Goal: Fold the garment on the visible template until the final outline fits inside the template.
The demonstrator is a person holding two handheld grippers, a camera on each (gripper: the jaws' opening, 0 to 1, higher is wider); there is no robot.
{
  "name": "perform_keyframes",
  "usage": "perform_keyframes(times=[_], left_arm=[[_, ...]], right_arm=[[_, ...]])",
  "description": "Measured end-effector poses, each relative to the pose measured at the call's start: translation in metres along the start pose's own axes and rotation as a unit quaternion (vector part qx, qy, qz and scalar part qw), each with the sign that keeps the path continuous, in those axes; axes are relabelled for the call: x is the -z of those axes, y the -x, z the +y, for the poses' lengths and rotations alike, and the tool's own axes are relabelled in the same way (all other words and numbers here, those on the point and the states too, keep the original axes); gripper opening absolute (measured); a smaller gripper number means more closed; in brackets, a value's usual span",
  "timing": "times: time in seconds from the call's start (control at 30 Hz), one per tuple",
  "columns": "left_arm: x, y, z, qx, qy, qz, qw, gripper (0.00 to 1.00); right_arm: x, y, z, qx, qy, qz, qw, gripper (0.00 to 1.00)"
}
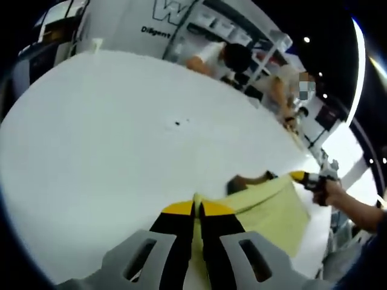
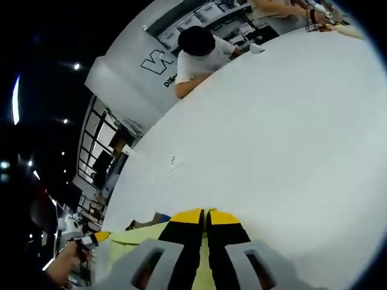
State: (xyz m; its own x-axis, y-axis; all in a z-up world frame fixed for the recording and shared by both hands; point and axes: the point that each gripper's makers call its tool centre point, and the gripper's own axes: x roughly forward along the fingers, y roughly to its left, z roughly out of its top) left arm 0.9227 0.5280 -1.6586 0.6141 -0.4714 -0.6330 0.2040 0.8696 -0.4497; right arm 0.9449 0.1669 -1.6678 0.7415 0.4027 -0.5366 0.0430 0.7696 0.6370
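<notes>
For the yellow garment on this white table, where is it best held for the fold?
Probably at its edges, as now: the yellow garment is lifted off the white table, with the left gripper and right gripper each shut on an edge, cloth spanning between them.

White table [image 1: 109, 133]; seated person [image 2: 196, 54]; wall lettering [image 2: 158, 66] behind.

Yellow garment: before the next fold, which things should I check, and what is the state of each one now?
1. Left gripper shut on the yellow garment: ok.
2. Right gripper shut on the garment's edge: ok.
3. Garment visible on the white table: ok.
4. Template under the garment: cannot tell, no outline is visible.
5. Cloth stretched flat between the two grippers: cannot tell; a dark part shows at its far edge.
6. Other people away from the garment: ok.
</notes>
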Motion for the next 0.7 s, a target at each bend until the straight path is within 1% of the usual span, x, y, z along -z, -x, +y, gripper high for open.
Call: perform_keyframes(times=[0.07, 0.17, 0.2, 0.23, 0.27, 0.3, 0.33, 0.37, 0.4, 0.43, 0.47, 0.5, 0.57, 0.6, 0.67, 0.7], left_arm=[[0.0, -0.002, 0.003, -0.002, 0.004, 0.001, 1.0, 0.01], [-0.004, -0.002, 0.002, 0.002, 0.004, -0.011, 0.9999, 0.03], [-0.006, -0.001, 0.002, 0.004, 0.003, -0.015, 0.9999, 0.04], [-0.008, 0.0, 0.0, 0.007, 0.003, -0.019, 0.9998, 0.05], [-0.015, 0.009, -0.002, 0.01, -0.006, -0.035, 0.9993, 0.06], [-0.017, 0.013, -0.004, 0.01, -0.016, -0.042, 0.9989, 0.08], [-0.017, 0.016, -0.004, 0.009, -0.021, -0.043, 0.9988, 0.1], [-0.015, 0.02, -0.005, 0.009, -0.026, -0.041, 0.9988, 0.13], [-0.013, 0.024, -0.005, 0.008, -0.042, -0.036, 0.9984, 0.15], [-0.012, 0.028, -0.006, 0.008, -0.058, -0.036, 0.9977, 0.19], [-0.01, 0.032, -0.007, 0.007, -0.07, -0.037, 0.9968, 0.2], [-0.009, 0.034, -0.007, 0.006, -0.077, -0.041, 0.9962, 0.21], [-0.005, 0.039, -0.011, 0.011, -0.083, -0.043, 0.9956, 0.2], [0.003, 0.05, -0.023, 0.02, -0.086, -0.045, 0.9951, 0.19], [0.006, 0.046, -0.027, 0.033, -0.098, -0.045, 0.9936, 0.19], [0.011, 0.046, -0.033, 0.042, -0.113, -0.042, 0.9919, 0.19]], right_arm=[[-0.001, -0.002, -0.002, -0.001, -0.002, 0.0, 1.0, 0.0], [-0.002, -0.005, -0.005, -0.002, -0.013, 0.004, 0.9999, 0.0], [-0.003, -0.005, -0.005, -0.004, -0.009, 0.006, 0.9999, 0.0], [-0.005, -0.002, -0.003, -0.012, -0.001, 0.002, 0.9999, 0.0], [-0.007, 0.001, -0.001, -0.019, 0.006, -0.002, 0.9998, 0.0], [-0.012, 0.004, 0.003, -0.03, 0.013, -0.014, 0.9994, 0.01], [-0.014, 0.008, 0.008, -0.043, 0.025, -0.021, 0.9985, 0.03], [-0.015, 0.011, 0.009, -0.045, 0.03, -0.024, 0.9983, 0.07], [-0.019, 0.015, 0.01, -0.044, 0.045, -0.038, 0.9973, 0.13], [-0.022, 0.02, 0.01, -0.043, 0.052, -0.042, 0.9968, 0.17], [-0.024, 0.023, 0.009, -0.042, 0.055, -0.041, 0.9967, 0.18], [-0.026, 0.027, 0.008, -0.043, 0.079, -0.04, 0.9951, 0.16], [-0.029, 0.032, 0.009, -0.046, 0.098, -0.048, 0.993, 0.13], [-0.025, 0.038, 0.012, -0.05, 0.094, -0.044, 0.9934, 0.15], [-0.02, 0.042, 0.017, -0.062, 0.103, -0.038, 0.992, 0.18], [-0.011, 0.046, 0.018, -0.063, 0.122, -0.025, 0.9902, 0.17]])
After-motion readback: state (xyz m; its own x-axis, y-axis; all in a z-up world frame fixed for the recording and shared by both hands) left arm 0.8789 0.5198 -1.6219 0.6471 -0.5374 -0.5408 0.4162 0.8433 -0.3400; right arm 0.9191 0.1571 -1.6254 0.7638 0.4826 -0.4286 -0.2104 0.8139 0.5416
